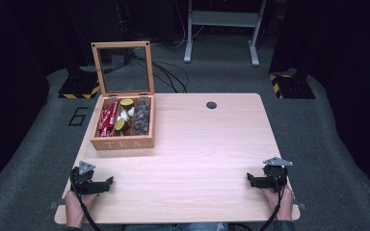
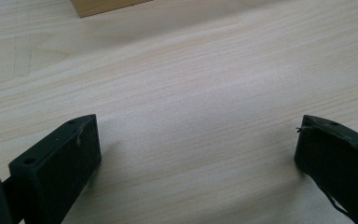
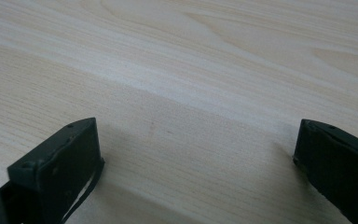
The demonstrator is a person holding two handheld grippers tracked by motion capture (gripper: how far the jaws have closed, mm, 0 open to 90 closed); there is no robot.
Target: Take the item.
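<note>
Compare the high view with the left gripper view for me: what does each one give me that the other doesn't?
High view alone: the whole wooden tea box with its glass lid raised, its compartments holding red packets, capsules and dark pods; the right hand-held gripper near the table's right front corner; a grommet hole; the grey floor.

Left gripper view alone: a close look along the left hand-held gripper, jaws wide apart with nothing between them.

Both: the light wood table, that left gripper, and the box, of which the gripper view catches just a corner.

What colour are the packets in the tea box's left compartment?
Red packets, clearest in the high view, in the tea box.
</note>
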